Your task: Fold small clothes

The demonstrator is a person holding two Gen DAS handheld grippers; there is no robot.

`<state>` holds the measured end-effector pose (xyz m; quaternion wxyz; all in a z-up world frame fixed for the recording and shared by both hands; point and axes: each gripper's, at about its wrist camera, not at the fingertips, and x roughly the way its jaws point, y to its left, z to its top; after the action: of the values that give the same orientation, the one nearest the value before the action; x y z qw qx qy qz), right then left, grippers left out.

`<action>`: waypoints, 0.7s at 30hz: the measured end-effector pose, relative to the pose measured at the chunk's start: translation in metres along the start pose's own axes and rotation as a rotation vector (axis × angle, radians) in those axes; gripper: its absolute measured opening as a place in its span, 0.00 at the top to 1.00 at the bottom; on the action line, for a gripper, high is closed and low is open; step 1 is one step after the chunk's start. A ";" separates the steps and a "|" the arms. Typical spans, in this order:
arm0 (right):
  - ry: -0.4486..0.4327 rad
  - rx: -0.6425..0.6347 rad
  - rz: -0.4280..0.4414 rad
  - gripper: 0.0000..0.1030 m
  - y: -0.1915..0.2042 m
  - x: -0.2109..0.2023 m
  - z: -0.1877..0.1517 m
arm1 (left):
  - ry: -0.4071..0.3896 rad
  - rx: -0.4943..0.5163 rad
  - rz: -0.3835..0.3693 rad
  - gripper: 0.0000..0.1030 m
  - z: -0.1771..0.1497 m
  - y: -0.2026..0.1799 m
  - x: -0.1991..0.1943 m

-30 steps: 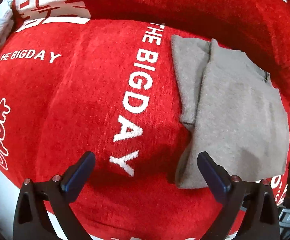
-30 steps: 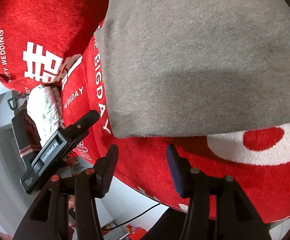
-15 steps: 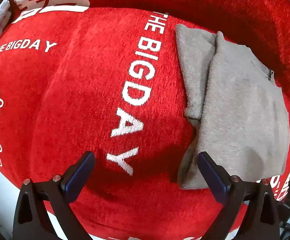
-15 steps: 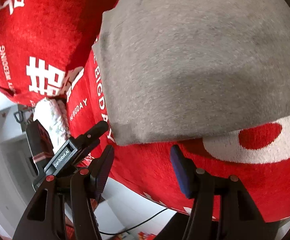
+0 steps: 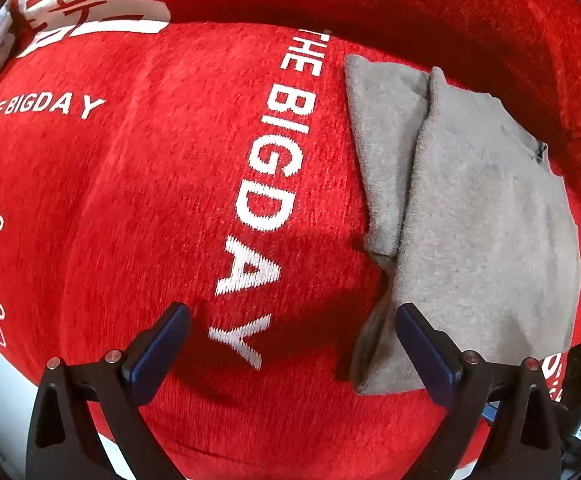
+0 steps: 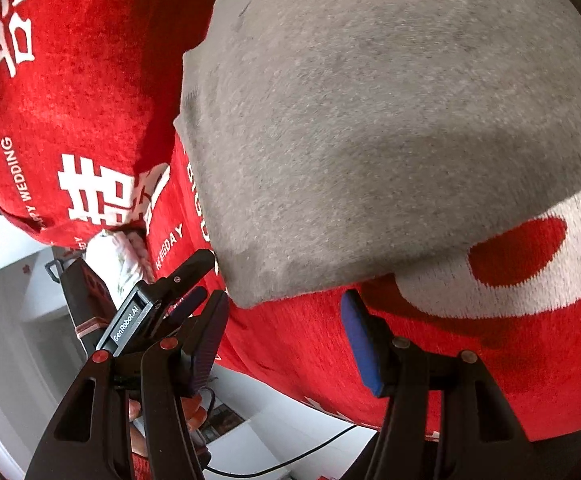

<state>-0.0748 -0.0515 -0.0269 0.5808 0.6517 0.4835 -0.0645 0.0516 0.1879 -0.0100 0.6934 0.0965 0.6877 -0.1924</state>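
Observation:
A grey knitted garment (image 5: 486, 216) lies folded on a red sofa cover, with a folded sleeve strip (image 5: 386, 140) along its left side. My left gripper (image 5: 290, 340) is open and empty, just short of the garment's near left corner; its right finger (image 5: 426, 352) overlaps that corner's edge. In the right wrist view the same garment (image 6: 370, 120) fills the upper frame. My right gripper (image 6: 282, 328) is open and empty, just below the garment's near edge. The left gripper body (image 6: 158, 304) shows at its left.
The red cover (image 5: 130, 200) with white "THE BIGDAY" lettering spans the cushion; a raised backrest (image 5: 410, 0) runs behind. The cushion's front edge drops to a white floor (image 6: 18, 320) with a black cable (image 6: 290, 460). A white patterned cloth (image 6: 118, 256) lies at the sofa's end.
Both grippers stayed open. The left view shifted slightly, and the garment now sits a bit lower and closer. The right gripper moved nearer the garment's near edge and the left gripper.

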 end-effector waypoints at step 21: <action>-0.112 0.278 0.216 0.46 -0.023 0.015 0.016 | 0.028 -0.049 -0.222 0.01 0.088 0.012 0.010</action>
<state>-0.0756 -0.0596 -0.0572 0.5145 0.7694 0.3640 -0.1042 0.1369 0.1622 -0.0185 0.6604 0.0055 0.7082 -0.2495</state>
